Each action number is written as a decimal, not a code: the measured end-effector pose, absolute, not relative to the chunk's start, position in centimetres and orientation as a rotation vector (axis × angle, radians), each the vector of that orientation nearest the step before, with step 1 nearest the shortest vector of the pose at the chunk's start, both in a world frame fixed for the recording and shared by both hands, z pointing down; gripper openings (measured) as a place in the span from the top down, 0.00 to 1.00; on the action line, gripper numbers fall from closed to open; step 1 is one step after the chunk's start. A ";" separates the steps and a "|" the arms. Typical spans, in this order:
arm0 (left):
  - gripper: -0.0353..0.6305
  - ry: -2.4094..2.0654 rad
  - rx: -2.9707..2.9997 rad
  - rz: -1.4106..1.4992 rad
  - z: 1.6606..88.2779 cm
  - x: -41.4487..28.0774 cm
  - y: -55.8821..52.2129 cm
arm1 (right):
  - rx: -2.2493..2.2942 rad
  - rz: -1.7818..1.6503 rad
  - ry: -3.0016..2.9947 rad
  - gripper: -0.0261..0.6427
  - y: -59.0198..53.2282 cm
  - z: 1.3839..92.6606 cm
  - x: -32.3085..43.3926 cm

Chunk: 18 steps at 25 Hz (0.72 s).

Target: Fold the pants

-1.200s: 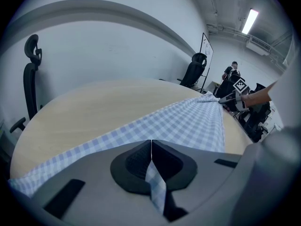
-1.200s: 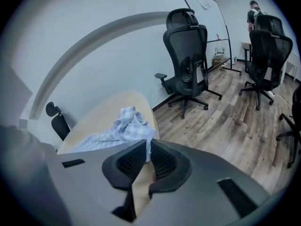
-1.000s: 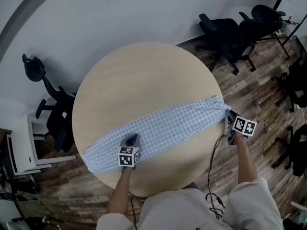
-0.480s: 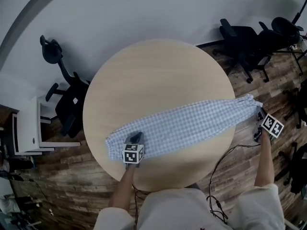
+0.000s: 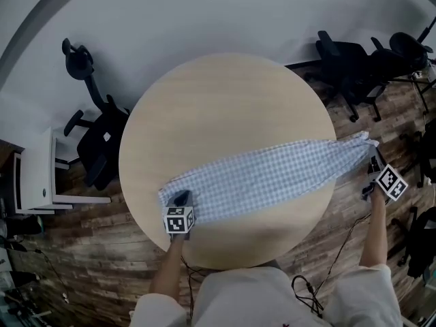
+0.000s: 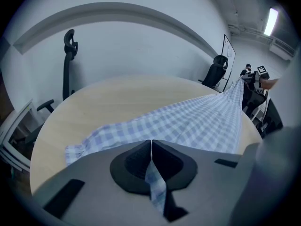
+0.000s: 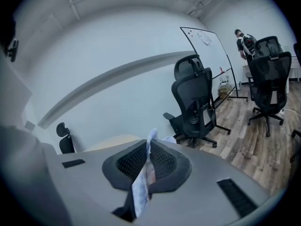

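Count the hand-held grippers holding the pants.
2. The left hand-held gripper clamps the pants end lying on the table; the right hand-held gripper holds the other end beyond the table's right edge.

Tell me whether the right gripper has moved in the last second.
Yes. The right gripper, shut on the pants, has moved outward, away from the right rim of the table. The pants end it holds now hangs past that rim.

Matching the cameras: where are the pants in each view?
Head view: pants diagonal across the near half of the table, lower left to right edge.
Left gripper view: pants from bottom centre up to the right.
Right gripper view: pants only a strip at bottom centre.
Shared landmark: the round table.
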<state>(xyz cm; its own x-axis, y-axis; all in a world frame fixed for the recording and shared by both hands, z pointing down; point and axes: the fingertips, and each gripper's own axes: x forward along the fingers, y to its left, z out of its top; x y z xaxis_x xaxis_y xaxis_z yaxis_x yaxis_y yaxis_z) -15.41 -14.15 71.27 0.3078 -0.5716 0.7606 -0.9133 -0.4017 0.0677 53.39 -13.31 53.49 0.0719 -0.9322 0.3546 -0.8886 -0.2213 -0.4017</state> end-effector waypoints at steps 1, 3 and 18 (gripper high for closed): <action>0.90 -1.312 2.089 0.898 71.2 -15.7 -14.2 | -2.218 -0.829 1.928 0.89 -13.7 52.8 52.0; 0.90 -1.306 2.105 0.868 70.9 -16.1 -14.1 | -2.179 -0.803 1.973 0.89 -14.4 51.5 49.0; 0.90 -1.312 2.218 0.623 66.7 -23.3 -11.4 | -1.842 -0.802 2.293 0.90 -15.9 47.9 19.1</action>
